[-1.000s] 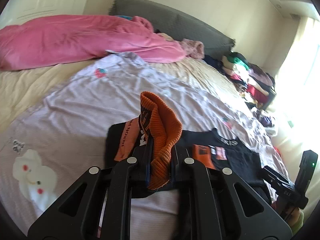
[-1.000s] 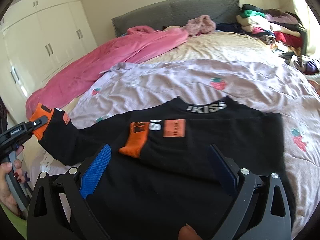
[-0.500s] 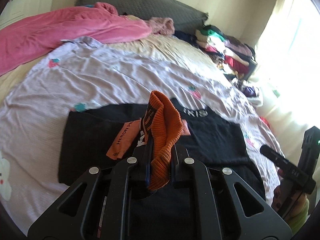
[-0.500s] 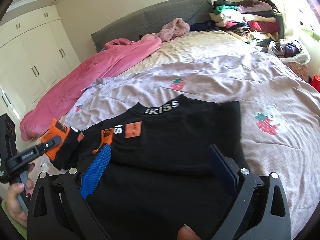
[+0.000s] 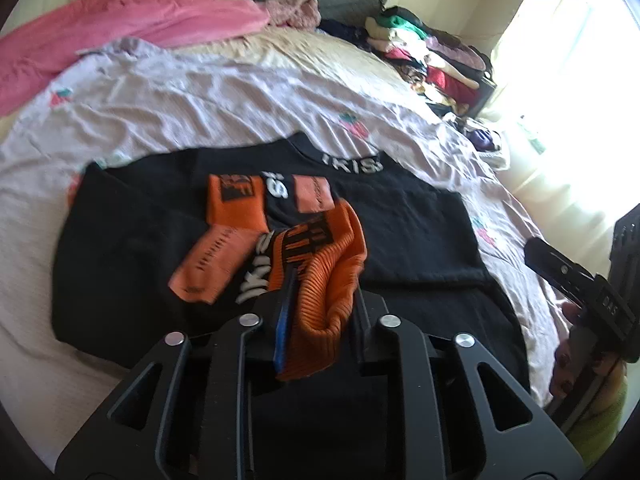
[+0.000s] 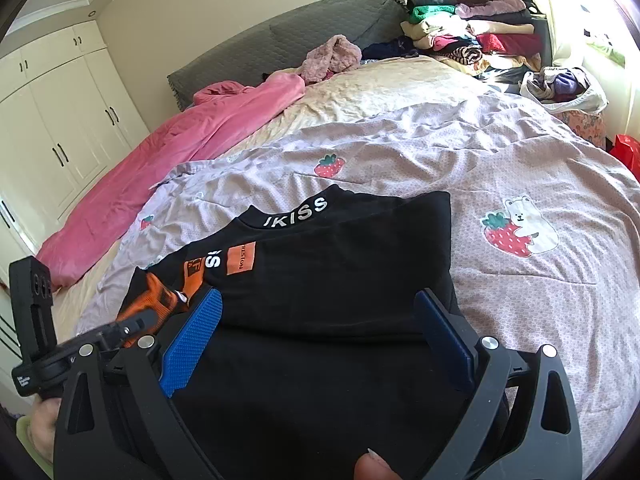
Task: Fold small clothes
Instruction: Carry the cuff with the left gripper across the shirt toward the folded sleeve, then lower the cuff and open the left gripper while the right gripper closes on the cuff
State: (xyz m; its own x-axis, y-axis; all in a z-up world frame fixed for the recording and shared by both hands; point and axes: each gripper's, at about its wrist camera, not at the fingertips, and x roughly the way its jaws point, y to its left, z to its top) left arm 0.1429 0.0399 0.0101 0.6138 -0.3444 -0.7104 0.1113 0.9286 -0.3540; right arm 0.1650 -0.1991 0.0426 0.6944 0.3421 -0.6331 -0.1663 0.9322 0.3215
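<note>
A black long-sleeved shirt [image 5: 400, 232] with a white-lettered collar [image 6: 296, 212] lies flat on the lilac sheet. One sleeve is folded across the chest, its orange cuff [image 5: 236, 208] near the collar. The second sleeve's orange ribbed cuff [image 5: 320, 280] rests on the chest between the fingers of my left gripper [image 5: 322, 288]. Those jaws are opening and the cuff sags loosely in the gap. In the right wrist view the left gripper [image 6: 132, 324] and cuff [image 6: 156, 300] sit at the shirt's left side. My right gripper [image 6: 318, 300] hovers open over the shirt's lower part [image 6: 340, 272], holding nothing.
The lilac strawberry-print sheet [image 6: 440, 152] covers the bed. A pink blanket [image 6: 180, 148] lies along the far left. A stack of folded clothes [image 6: 472, 28] stands by the grey headboard [image 6: 280, 44]. White wardrobes [image 6: 48, 120] line the left wall.
My left gripper carried the sleeve cuff rightward over the shirt and lowered it onto the chest. Its jaws now stand wider around the cuff. The right gripper stayed open.
</note>
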